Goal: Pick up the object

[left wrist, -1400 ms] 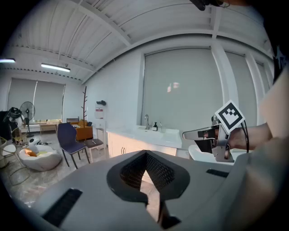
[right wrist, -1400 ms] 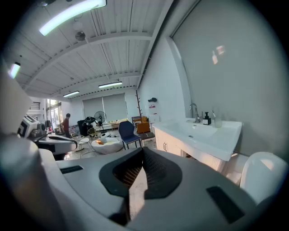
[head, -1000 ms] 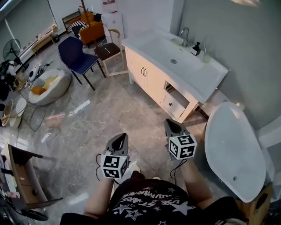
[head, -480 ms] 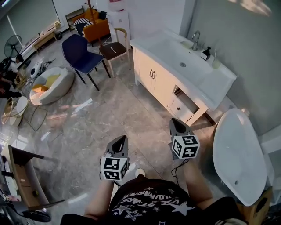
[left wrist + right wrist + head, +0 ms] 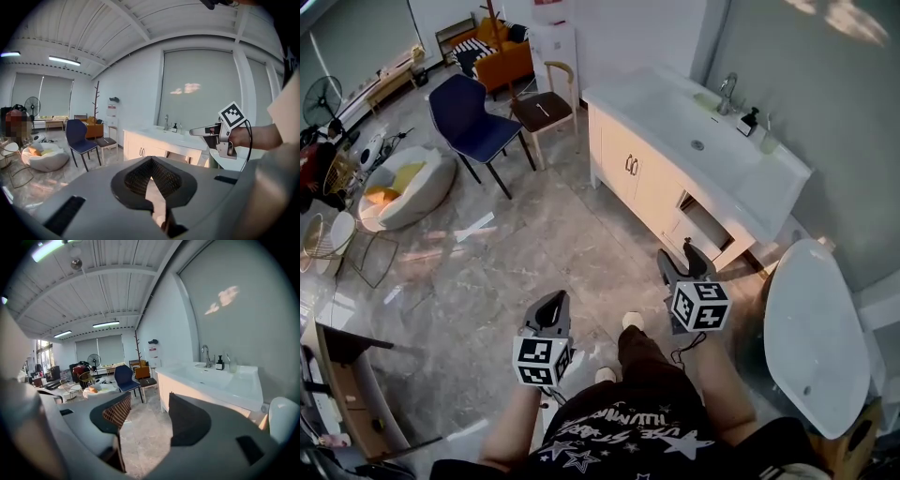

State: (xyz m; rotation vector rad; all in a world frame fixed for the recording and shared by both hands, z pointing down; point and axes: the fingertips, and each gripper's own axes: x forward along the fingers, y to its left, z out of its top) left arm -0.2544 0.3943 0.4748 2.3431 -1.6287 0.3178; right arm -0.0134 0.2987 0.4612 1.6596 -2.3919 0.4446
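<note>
Grippers empty, mid-room

Left gripper: jaws together, nothing held. Right gripper: jaws opening, wide apart, only floor between. Vanity just ahead of right gripper. Can't tell which thing is the object.

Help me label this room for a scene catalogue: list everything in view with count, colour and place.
vanity cabinet: one, white, along the right wall, one drawer open
faucet: one, metal, behind the basin
bottle: one, dark, on the countertop by the faucet
bathtub: one, white, far right
blue chair: one, dark blue, left of the vanity cabinet
wooden chair: one, brown seat, beside the blue chair
armchair: one, orange, at the back
beanbag: one, white, left
fan: one, dark, far left
left gripper: grey, jaws shut, empty
right gripper: grey, jaws opening, nothing between them
</note>
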